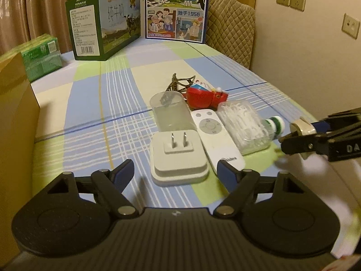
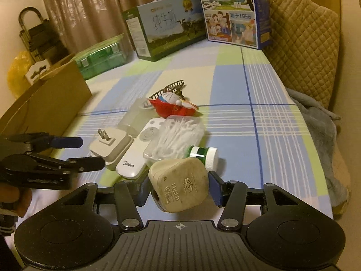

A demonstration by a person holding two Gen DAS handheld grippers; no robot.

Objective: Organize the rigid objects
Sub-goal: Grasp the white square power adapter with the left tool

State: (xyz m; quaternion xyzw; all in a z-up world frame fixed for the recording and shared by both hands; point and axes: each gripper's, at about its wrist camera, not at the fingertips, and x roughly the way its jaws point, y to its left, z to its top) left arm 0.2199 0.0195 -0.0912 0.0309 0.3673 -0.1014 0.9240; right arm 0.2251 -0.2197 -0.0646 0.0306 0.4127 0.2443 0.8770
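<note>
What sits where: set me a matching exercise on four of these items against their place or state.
Things:
1. beige fused plug
2. white remote
3. red toy
4. white adapter

Place or state:
A. lying flat, prongs pointing up
B. gripped between the fingers of the right gripper
C. lying between the adapter and the clear floss pick box
D. at the far end of the cluster, beside the hair clip

Pairs: 1-B, 2-C, 3-D, 4-A
</note>
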